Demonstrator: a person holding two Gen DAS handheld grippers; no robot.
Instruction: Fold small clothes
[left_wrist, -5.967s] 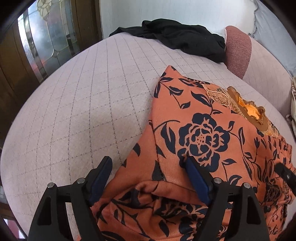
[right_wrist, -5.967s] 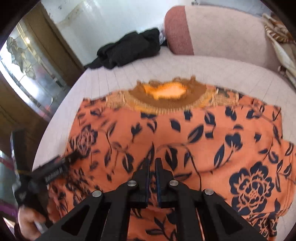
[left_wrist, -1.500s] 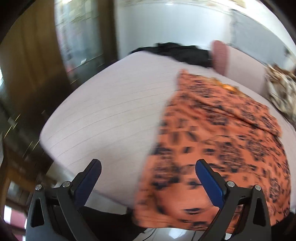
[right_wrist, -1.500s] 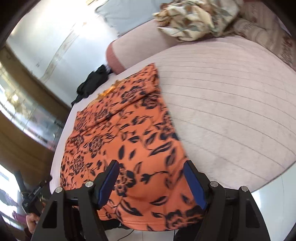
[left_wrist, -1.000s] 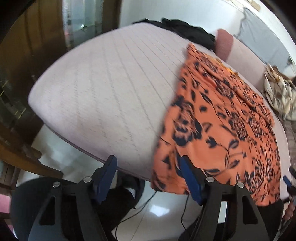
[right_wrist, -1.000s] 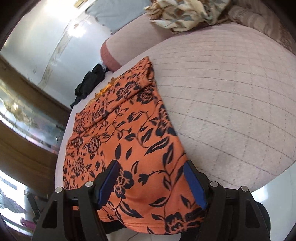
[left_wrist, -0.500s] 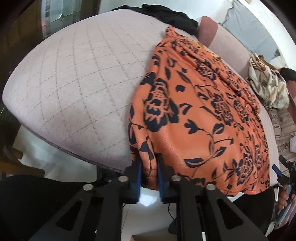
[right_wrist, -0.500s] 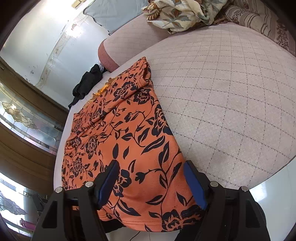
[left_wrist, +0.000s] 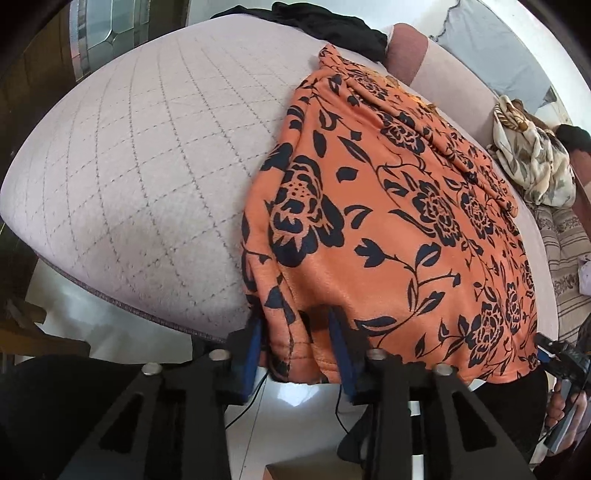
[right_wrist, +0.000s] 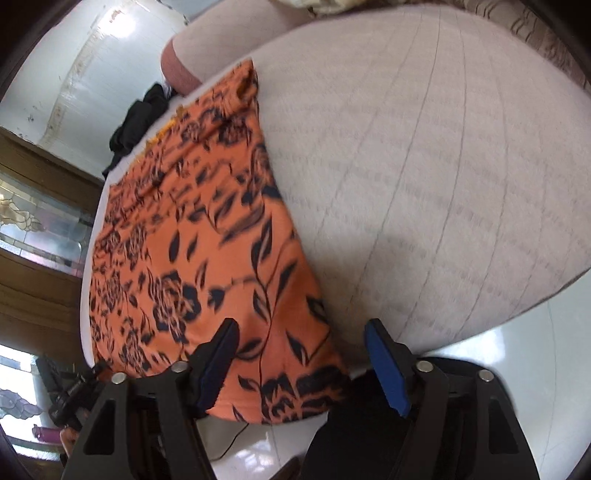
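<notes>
Left gripper (left_wrist: 298, 345) jaws opening, orange floral garment (left_wrist: 388, 229) hem bunched between them; right gripper (right_wrist: 301, 363) jaws closing, still apart, over other corner.

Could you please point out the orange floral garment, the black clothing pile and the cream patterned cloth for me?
Orange floral garment (left_wrist: 388, 236): left wrist view, middle of its top face.
Black clothing pile (left_wrist: 332, 31): left wrist view, centre of the heap.
Cream patterned cloth (left_wrist: 535, 162): left wrist view, middle of the bundle.

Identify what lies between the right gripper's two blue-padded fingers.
The hanging hem corner of the orange, black-flowered garment, seen in the right wrist view; the right gripper's jaws are closing, not yet pressing it.
</notes>
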